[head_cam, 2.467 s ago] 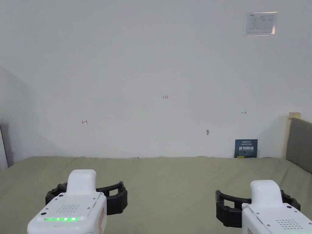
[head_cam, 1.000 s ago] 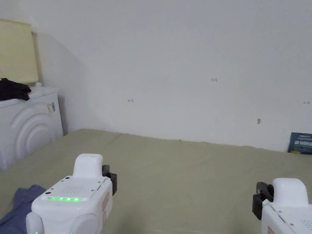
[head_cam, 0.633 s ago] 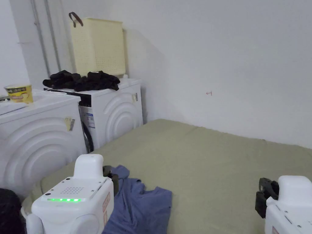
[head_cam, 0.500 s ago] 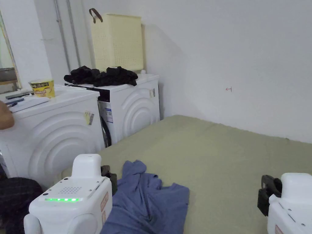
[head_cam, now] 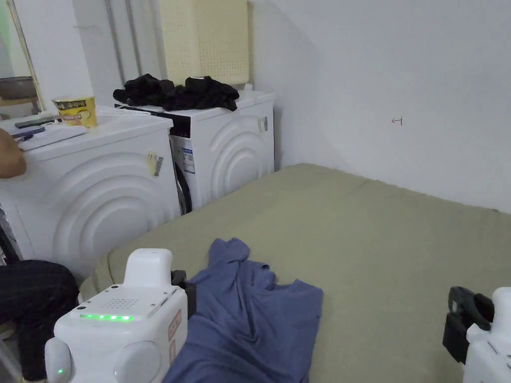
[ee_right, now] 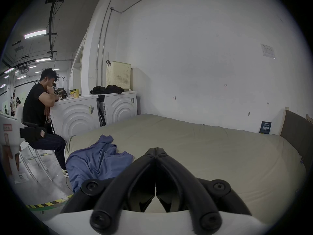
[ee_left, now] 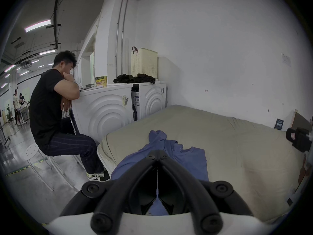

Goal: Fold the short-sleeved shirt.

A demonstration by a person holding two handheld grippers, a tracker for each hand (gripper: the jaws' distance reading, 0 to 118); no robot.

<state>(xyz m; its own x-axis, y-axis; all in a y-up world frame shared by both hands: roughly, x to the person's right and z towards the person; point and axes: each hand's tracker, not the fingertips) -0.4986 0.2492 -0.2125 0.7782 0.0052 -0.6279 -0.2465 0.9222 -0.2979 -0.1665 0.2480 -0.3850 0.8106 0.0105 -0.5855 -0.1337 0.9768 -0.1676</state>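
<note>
The left gripper (ee_left: 157,155) is held low over the near edge of the bed (head_cam: 379,239), and its fingers (ee_left: 171,166) are seen pressed together with nothing between them. The right gripper (ee_right: 156,151) is held apart to the right, and its fingers (ee_right: 169,164) are likewise closed tip to tip on nothing.

Just ahead of and partly beneath the left fingers, a blue short-sleeved shirt (head_cam: 249,314) is seen lying crumpled on the olive bed cover, one end bunched up farther from the fingers. From the right gripper view the shirt (ee_right: 96,160) is found to the left of the right fingers, not touched by them.

Beyond the shirt, to the left of the left fingers, two white washing machines (head_cam: 100,184) are lined up beside the bed. A person (ee_left: 49,106) is seated on a stool against the nearer machine. A yellow cup (head_cam: 76,109) is stood on that machine; dark clothes (head_cam: 179,94) are piled on the farther one, with a cream laundry basket (head_cam: 204,40) behind them. Farthest off, a white wall (head_cam: 399,90) is seen behind the bed.
</note>
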